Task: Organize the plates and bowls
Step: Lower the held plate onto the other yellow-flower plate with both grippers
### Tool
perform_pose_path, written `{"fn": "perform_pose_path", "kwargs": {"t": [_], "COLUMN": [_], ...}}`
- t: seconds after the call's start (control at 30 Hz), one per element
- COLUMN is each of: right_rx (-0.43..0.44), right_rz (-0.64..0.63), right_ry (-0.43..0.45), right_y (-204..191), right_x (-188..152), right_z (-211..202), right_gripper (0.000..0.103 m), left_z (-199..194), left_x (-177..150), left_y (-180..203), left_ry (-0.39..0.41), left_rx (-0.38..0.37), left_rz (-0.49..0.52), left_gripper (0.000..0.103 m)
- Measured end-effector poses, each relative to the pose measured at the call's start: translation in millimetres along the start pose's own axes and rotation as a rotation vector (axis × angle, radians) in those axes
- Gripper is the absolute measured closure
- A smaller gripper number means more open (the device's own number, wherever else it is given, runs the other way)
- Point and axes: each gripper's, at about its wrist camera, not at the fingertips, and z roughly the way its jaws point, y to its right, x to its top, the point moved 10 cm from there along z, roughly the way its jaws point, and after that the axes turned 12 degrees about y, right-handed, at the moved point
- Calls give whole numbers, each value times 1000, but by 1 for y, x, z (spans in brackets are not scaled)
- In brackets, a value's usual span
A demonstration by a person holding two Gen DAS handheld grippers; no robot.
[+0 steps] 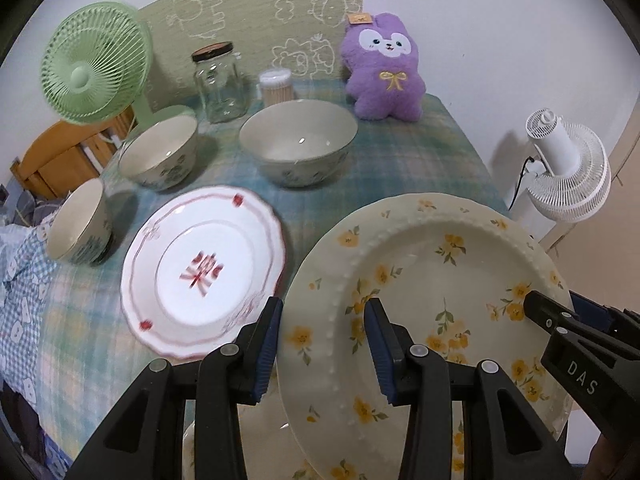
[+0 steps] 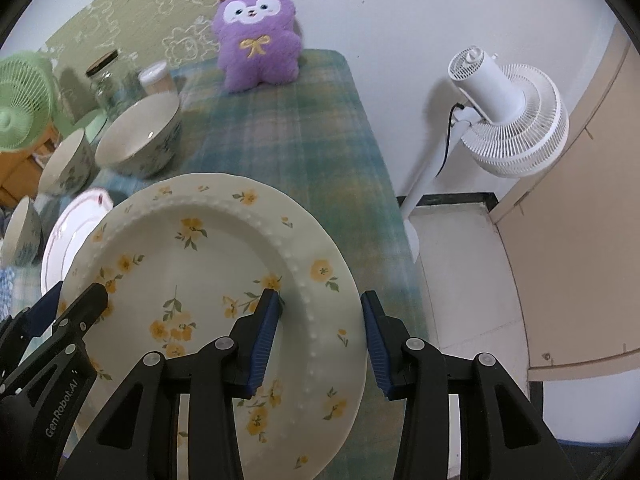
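Note:
A cream plate with yellow flowers (image 1: pixel 432 280) (image 2: pixel 208 248) hangs tilted above the table, held by both grippers. My left gripper (image 1: pixel 324 344) is shut on its left rim, and its finger (image 2: pixel 86 304) shows at the left of the right wrist view. My right gripper (image 2: pixel 320 332) is shut on the right rim, and its finger (image 1: pixel 548 312) reaches in from the right. A second cream floral plate (image 1: pixel 256 440) lies beneath. A white plate with red trim (image 1: pixel 204 272) (image 2: pixel 68 236) lies to the left. Behind stand a large bowl (image 1: pixel 298 144), a medium bowl (image 1: pixel 160 152) and a small bowl (image 1: pixel 80 220).
At the back of the checked tablecloth (image 1: pixel 420 152) stand a green fan (image 1: pixel 96 64), a glass jar (image 1: pixel 220 84), a tub of cotton swabs (image 1: pixel 276 86) and a purple plush toy (image 1: pixel 384 68). A white floor fan (image 2: pixel 508 120) stands beyond the table's right edge.

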Motion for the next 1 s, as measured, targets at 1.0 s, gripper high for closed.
{"fn": "perform_pose_path", "kwargs": {"t": [1.0], "right_rx": [-16], "right_rz": [5], "right_ry": [-67], "right_y": [-48], "right_x": [-100], "right_z": [-34], "right_gripper": [58], "left_z": [-37], "left_x": [-97], "left_y": [-51], "left_ry": [-74], "left_rx": [7], "left_rz": [53], "left_gripper": [61]}}
